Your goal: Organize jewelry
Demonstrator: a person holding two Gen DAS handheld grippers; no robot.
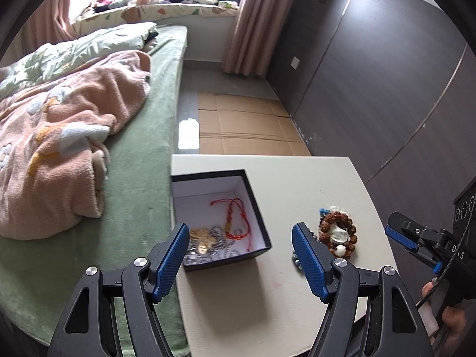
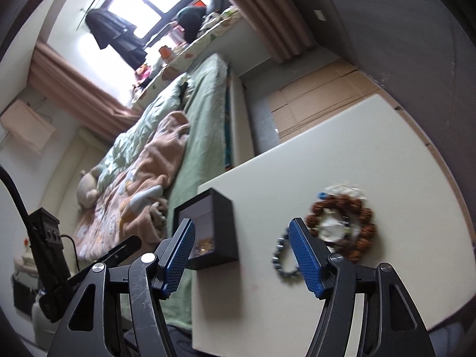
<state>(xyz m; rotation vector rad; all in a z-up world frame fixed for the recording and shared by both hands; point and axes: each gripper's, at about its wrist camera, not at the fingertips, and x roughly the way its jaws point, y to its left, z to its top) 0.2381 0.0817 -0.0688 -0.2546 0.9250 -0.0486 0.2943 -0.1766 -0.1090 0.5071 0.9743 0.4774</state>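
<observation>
While your left gripper point(image 1: 241, 255) hangs over the near part of the white table point(image 1: 312, 184), its jaws are spread wide and hold nothing; your right gripper point(image 2: 242, 257) is likewise wide apart and empty, low over the same table. In the left wrist view the right gripper point(image 1: 400, 236) shows at the right of the black box point(image 1: 258, 208), off the table's right edge, with your hand point(image 1: 446, 324) on its handle.

The black box, your landmark, sits at the table's left edge against the bed point(image 1: 139, 178) — lid off, white inside. Within it lie a red cord bracelet point(image 1: 233, 217), gold pieces point(image 1: 202, 238) and silver chains point(image 1: 220, 248), heaped toward the near wall.

To the right of the box, well apart from it on the bare tabletop, is the loose pile: a brown bead bracelet point(image 1: 337, 232) ringed around some pale, glassy pieces point(image 1: 337, 235), with a small blue bit point(image 1: 322, 210) at its far side. A grey-blue bead bracelet point(image 2: 282, 258) lies just on the box side of that pile, partly hidden behind your right gripper's right finger.

Left of the box, a pink blanket point(image 1: 59, 148) is bunched on the green bed cover. Beyond the box — flattened cardboard point(image 1: 247, 125) on the floor, then pink curtains point(image 1: 253, 20) and a cluttered window ledge point(image 1: 154, 9).
</observation>
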